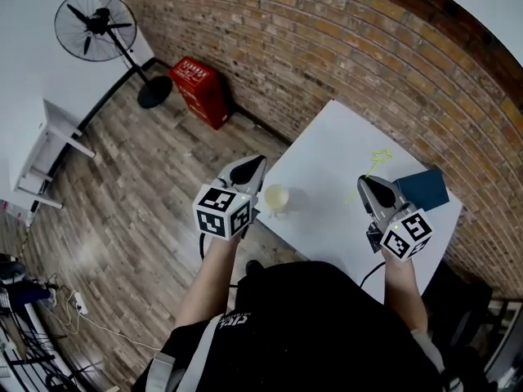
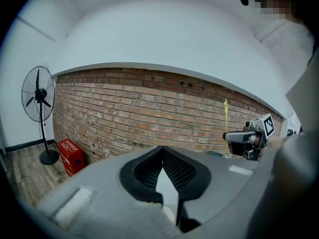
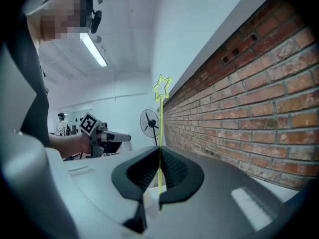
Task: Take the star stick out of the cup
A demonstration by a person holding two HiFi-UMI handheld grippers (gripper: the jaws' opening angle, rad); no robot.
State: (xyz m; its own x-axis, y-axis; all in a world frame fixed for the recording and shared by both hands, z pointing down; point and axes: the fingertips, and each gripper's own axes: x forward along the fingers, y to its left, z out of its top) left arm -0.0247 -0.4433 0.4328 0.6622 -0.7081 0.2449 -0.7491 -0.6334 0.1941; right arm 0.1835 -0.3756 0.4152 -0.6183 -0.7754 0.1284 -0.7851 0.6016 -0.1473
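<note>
My right gripper (image 1: pixel 365 188) is shut on a thin yellow-green star stick (image 1: pixel 373 163), which rises out of the cup's reach over the white table (image 1: pixel 327 149). In the right gripper view the stick (image 3: pixel 160 133) runs straight up from between the closed jaws to its star outline. The pale translucent cup (image 1: pixel 276 200) stands near the table's front-left edge, well left of the stick. My left gripper (image 1: pixel 252 168) hovers just left of the cup, jaws together with nothing between them. From the left gripper view, the right gripper (image 2: pixel 238 136) and the stick (image 2: pixel 226 114) show at the right.
A dark blue box (image 1: pixel 422 189) lies on the table behind the right gripper. The brick wall (image 1: pixel 343 47) runs along the table's far side. A standing fan (image 1: pixel 96 24) and a red crate (image 1: pixel 200 91) are on the wooden floor to the left.
</note>
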